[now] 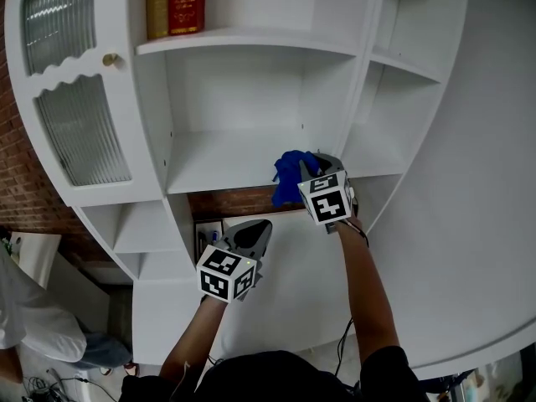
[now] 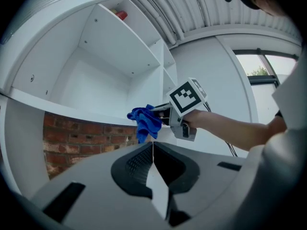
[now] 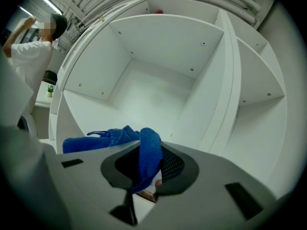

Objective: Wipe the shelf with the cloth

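A blue cloth (image 1: 291, 177) hangs over the front edge of the white shelf (image 1: 226, 162) in the middle compartment. My right gripper (image 1: 316, 169) is shut on it, at the shelf's right front corner. In the right gripper view the blue cloth (image 3: 148, 152) runs between the jaws and trails left over the shelf board (image 3: 96, 116). My left gripper (image 1: 253, 234) is lower, below the shelf edge, shut and holding nothing. The left gripper view looks past its own gripper (image 2: 153, 150) and up at the blue cloth (image 2: 145, 121) held in my right gripper (image 2: 160, 115).
Red and gold books (image 1: 176, 2) stand on the shelf above. A ribbed glass door (image 1: 79, 115) with a brass knob (image 1: 110, 59) is at the left. Narrow compartments (image 1: 402, 115) lie to the right. Brick wall (image 2: 86, 138) shows under the shelf. A person in white (image 3: 29, 56) stands far left.
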Motion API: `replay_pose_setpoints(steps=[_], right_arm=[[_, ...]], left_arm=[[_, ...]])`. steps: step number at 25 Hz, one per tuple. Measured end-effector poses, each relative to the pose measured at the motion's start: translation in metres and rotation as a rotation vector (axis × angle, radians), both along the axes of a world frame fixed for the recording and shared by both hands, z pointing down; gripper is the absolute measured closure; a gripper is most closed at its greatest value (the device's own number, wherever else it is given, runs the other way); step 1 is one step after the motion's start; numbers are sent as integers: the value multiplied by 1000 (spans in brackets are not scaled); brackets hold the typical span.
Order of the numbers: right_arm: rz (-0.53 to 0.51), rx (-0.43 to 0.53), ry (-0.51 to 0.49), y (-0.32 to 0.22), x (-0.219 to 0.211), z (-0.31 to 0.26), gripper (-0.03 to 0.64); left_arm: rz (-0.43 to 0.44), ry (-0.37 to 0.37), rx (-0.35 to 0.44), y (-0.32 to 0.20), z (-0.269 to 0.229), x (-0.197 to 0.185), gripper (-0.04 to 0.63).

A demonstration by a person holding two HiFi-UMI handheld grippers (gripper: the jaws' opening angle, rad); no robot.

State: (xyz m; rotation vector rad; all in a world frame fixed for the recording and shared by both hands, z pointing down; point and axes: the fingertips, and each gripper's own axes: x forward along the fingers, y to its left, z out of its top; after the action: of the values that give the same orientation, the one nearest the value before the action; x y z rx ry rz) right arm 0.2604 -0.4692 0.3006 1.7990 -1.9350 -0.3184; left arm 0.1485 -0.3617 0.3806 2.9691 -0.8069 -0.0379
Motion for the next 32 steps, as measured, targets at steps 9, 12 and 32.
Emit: replay_pose_setpoints(steps=[9, 12, 32], right_arm=[[-3, -7, -16, -2, -1, 0, 532], [-5, -11, -13, -3, -4, -1, 532], [-29, -25, 14, -15, -28, -1, 532]], left_arm=[[-6, -3, -4, -3, 1, -3, 578], [-12, -3, -5, -3, 2, -7, 578], [-49, -1, -12, -9, 2, -30, 577]])
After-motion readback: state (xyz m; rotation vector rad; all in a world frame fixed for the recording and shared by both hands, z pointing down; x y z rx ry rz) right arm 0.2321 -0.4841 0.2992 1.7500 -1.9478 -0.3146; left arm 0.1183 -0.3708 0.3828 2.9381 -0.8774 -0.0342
